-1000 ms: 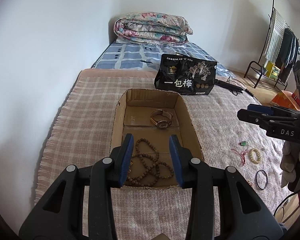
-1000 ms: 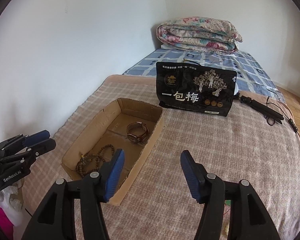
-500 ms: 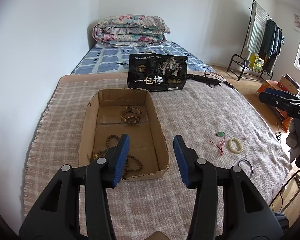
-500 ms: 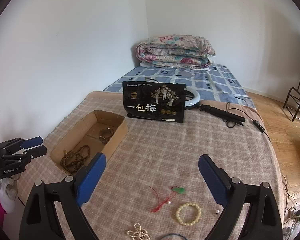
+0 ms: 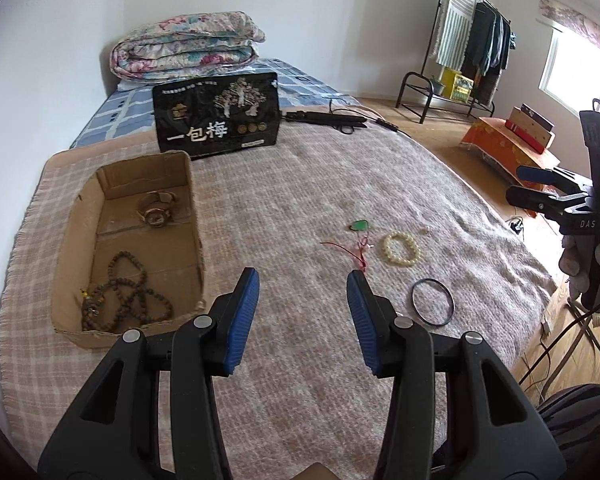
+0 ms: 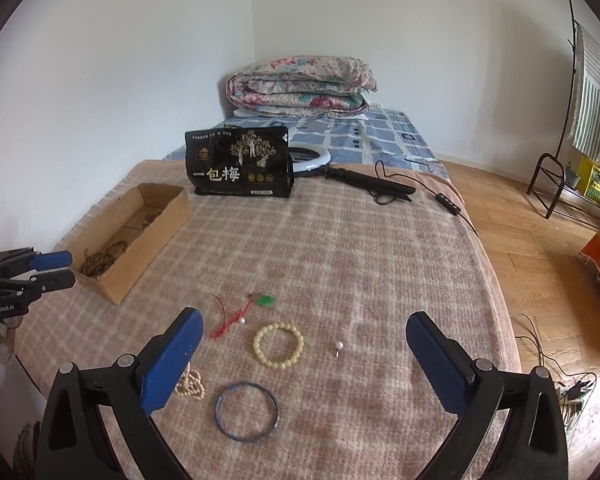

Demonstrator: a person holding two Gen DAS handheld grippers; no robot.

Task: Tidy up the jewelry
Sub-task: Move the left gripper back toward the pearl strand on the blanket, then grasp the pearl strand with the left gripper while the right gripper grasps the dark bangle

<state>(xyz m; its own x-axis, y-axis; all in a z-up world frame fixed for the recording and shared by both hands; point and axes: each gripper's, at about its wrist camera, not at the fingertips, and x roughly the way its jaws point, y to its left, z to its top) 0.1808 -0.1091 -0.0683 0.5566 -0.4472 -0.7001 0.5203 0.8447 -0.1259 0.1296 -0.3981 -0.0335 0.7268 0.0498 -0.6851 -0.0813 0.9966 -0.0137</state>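
Note:
A cardboard box (image 5: pixel 76 248) on the checked blanket holds a watch (image 5: pixel 156 208) and a dark bead necklace (image 5: pixel 128 296). Loose on the blanket to its right lie a green pendant on red cord (image 6: pixel 265 301), a cream bead bracelet (image 6: pixel 278 345), a dark bangle (image 6: pixel 247 411), a pearl string (image 6: pixel 190 384) and a small pearl (image 6: pixel 339 346). My left gripper (image 5: pixel 303 280) hangs open and empty just right of the box. My right gripper (image 6: pixel 304 318) hovers over the bracelet, its jaws opening wide with nothing held between them.
A black snack bag (image 5: pixel 218 116) stands behind the box, with a folded quilt (image 5: pixel 188 50) beyond it. A ring light (image 6: pixel 312 158) and its cable lie at the back right. The bed drops to wooden floor on the right, near an orange box (image 5: pixel 508 148) and a clothes rack (image 5: pixel 472 40).
Both grippers have swung right, away from over the box toward the loose jewelry. The right jaws have spread much wider and the left jaws a little wider.

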